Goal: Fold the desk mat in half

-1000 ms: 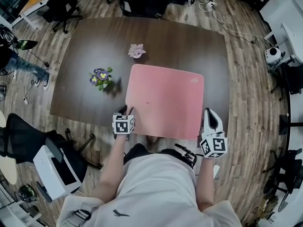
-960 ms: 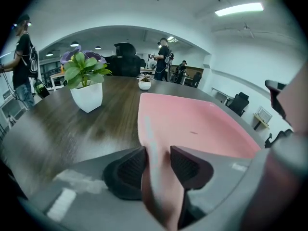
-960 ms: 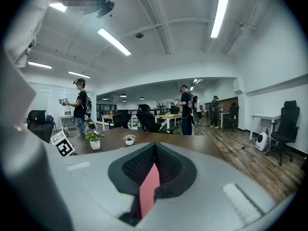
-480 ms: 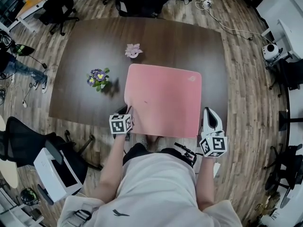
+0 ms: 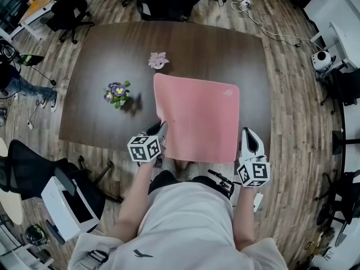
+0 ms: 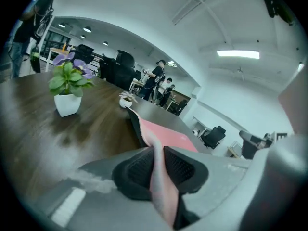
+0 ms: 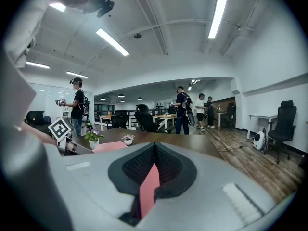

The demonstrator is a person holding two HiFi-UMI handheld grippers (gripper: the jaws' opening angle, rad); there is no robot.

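Note:
A pink desk mat (image 5: 199, 117) lies on the dark wooden table (image 5: 112, 44), in front of me. My left gripper (image 5: 161, 129) holds the mat's near left corner. Its jaws have just been closing, and in the left gripper view the pink mat (image 6: 166, 134) is pinched between the black pads (image 6: 137, 170) and lifted, its left edge curling off the table. My right gripper (image 5: 246, 133) sits at the near right corner. In the right gripper view a strip of the mat (image 7: 149, 186) is clamped between the pads (image 7: 168, 170).
A potted plant with purple flowers (image 5: 117, 92) stands left of the mat. A small pink flower pot (image 5: 158, 59) sits just beyond the mat's far left corner. Office chairs (image 5: 73, 7) ring the table's far side. People stand in the background (image 7: 183, 107).
My left gripper has risen and drawn the mat's near left corner up off the table, so the left edge now stands raised. The right gripper has kept still.

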